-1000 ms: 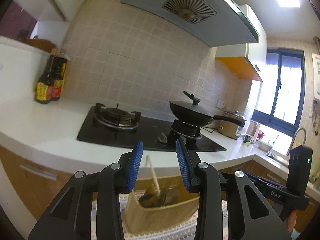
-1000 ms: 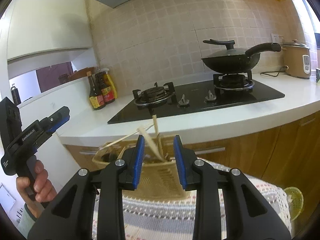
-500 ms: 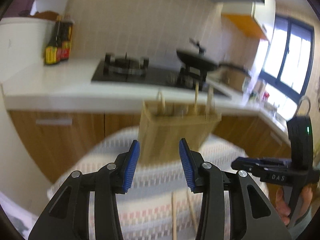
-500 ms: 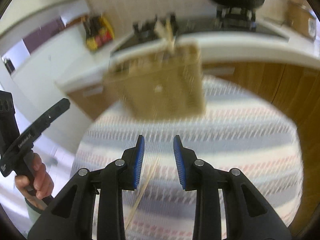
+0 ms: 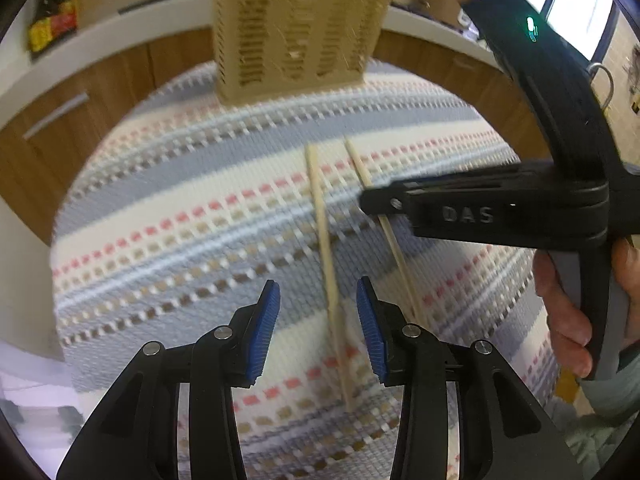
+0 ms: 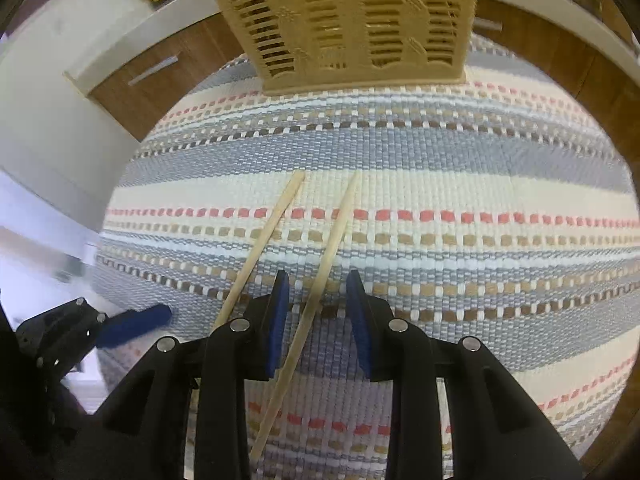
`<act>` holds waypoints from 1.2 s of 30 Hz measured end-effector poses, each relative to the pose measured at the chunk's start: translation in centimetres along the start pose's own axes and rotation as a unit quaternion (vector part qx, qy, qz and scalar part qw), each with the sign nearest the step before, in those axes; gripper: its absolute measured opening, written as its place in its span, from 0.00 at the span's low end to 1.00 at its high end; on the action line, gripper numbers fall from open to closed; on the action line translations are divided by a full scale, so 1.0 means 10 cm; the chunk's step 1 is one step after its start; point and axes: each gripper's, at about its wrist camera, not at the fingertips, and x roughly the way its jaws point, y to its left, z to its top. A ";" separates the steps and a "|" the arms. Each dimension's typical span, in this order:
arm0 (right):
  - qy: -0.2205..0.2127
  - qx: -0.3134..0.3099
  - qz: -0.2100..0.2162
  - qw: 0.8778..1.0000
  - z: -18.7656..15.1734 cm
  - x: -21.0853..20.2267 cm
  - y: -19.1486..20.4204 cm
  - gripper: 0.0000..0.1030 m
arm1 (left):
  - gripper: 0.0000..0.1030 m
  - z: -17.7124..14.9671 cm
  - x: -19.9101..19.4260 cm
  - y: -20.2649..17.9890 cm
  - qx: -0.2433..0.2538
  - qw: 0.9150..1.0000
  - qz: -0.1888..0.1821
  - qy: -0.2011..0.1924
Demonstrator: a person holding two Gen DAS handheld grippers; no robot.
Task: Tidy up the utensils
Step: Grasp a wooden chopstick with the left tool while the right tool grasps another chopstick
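Note:
Two wooden chopsticks lie side by side on a striped woven mat point(image 5: 180, 208). In the left wrist view the left chopstick point(image 5: 326, 256) runs up between the jaws of my open left gripper point(image 5: 318, 320); the right chopstick point(image 5: 380, 216) passes under my right gripper's body point(image 5: 480, 208). In the right wrist view my open right gripper point(image 6: 316, 312) hovers over the right chopstick point(image 6: 324, 264), which lies between its jaws; the left chopstick point(image 6: 260, 248) lies just left. A tan slatted utensil basket point(image 6: 360, 20) stands at the mat's far edge, also in the left wrist view point(image 5: 296, 32).
Wooden cabinet fronts point(image 5: 80, 96) and a white counter edge point(image 6: 120, 40) rise behind the mat. Sauce bottles point(image 5: 52, 20) stand on the counter at left. My left gripper's blue fingertip point(image 6: 136, 320) shows at the lower left of the right wrist view.
Both grippers have tilted down from the stove and counter toward the mat and moved in over the two chopsticks. Both stay open.

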 end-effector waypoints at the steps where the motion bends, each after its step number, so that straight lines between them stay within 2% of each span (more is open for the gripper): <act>1: -0.002 -0.008 -0.009 1.000 -0.01 0.01 0.05 0.25 | 0.36 -0.01 0.03 -0.01 0.002 1.000 0.004 0.005; 3: -0.005 -0.021 -0.026 0.999 -0.01 0.04 0.13 0.23 | 0.35 -0.01 0.07 -0.04 0.003 1.000 0.010 0.013; 5: -0.011 -0.046 -0.053 0.997 -0.01 0.08 0.20 0.11 | 0.32 0.01 0.12 -0.07 0.004 1.000 0.023 0.020; 8: -0.012 -0.066 -0.054 0.996 -0.08 0.08 0.23 0.07 | 0.27 0.05 0.16 -0.17 0.016 0.998 0.057 0.024; 12: -0.009 -0.060 -0.045 0.997 -0.09 -0.02 0.01 0.04 | 0.04 0.11 0.24 -0.31 0.031 0.992 0.115 0.032; 14: -0.008 -0.044 -0.031 0.999 -0.16 -0.16 -0.16 0.04 | 0.04 0.14 0.24 -0.29 0.018 0.993 0.114 0.029; 17: -0.011 -0.027 -0.016 0.999 -0.17 -0.29 -0.36 0.04 | 0.04 0.16 0.18 -0.21 -0.027 0.997 0.077 0.015; 19: -0.013 -0.028 -0.013 0.999 -0.19 -0.37 -0.48 0.04 | 0.04 0.18 0.13 -0.13 -0.070 0.996 0.057 0.002; 22: -0.013 -0.025 -0.022 0.999 -0.20 -0.44 -0.64 0.04 | 0.04 0.19 0.08 -0.11 -0.100 0.993 0.054 -0.008; 24: -0.005 -0.022 -0.019 1.000 -0.20 -0.44 -0.73 0.04 | 0.04 0.21 0.10 -0.15 -0.103 0.993 0.050 -0.002; 28: 0.017 -0.010 -0.001 1.000 -0.21 -0.37 -0.86 0.05 | 0.06 0.26 0.17 -0.21 -0.098 0.995 0.015 0.022; 29: 0.022 -0.005 0.007 1.000 -0.22 -0.36 -0.90 0.05 | 0.08 0.28 0.16 -0.20 -0.096 0.995 0.008 0.021; 31: 0.030 0.007 0.025 0.999 -0.23 -0.34 -0.93 0.06 | 0.25 0.37 0.13 -0.16 -0.094 0.995 0.001 0.020; 33: 0.036 0.017 0.035 0.999 -0.21 -0.34 -0.98 0.08 | 0.30 0.46 0.12 -0.12 -0.087 0.996 0.004 0.015; 36: 0.043 0.011 0.022 0.999 -0.15 -0.35 -0.97 0.11 | 0.30 0.62 0.16 -0.09 -0.067 0.997 0.004 0.030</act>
